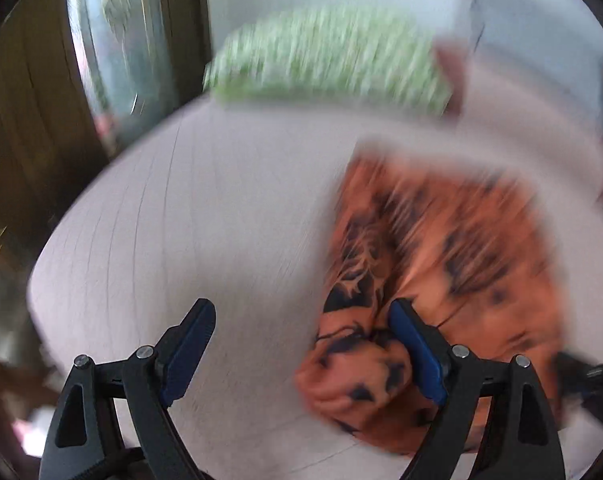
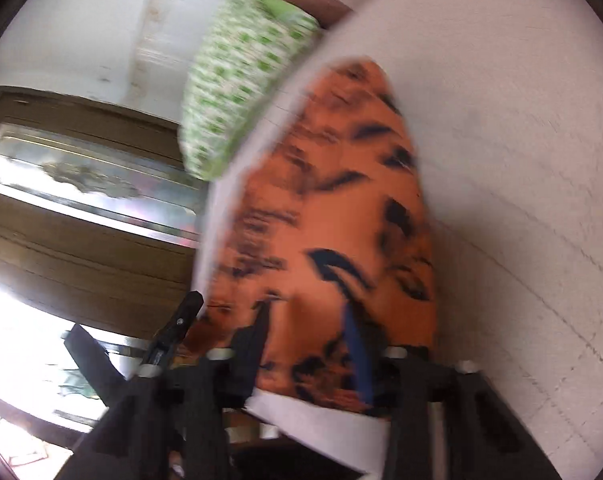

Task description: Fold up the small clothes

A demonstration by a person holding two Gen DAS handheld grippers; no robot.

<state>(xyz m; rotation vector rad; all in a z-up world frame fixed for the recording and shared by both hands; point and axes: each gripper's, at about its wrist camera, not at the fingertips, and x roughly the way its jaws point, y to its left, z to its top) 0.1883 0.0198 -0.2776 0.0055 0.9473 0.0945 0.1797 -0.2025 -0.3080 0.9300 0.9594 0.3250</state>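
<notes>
- The orange garment (image 1: pixel 453 256) with dark markings is lying on the pale worktop (image 1: pixel 205 216); no readable writing is showing.
- The left tongs (image 1: pixel 301 344) are standing wide open, gripping nothing.
- The right tongs (image 2: pixel 309 332) are blurring; their opening is unclear.
- A green-patterned cloth (image 1: pixel 325 56) is sitting beyond.

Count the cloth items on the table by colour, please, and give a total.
Orange with dark marks: 1, the orange garment
Green and white pattern: 1, the green cloth
Total: 2
</notes>
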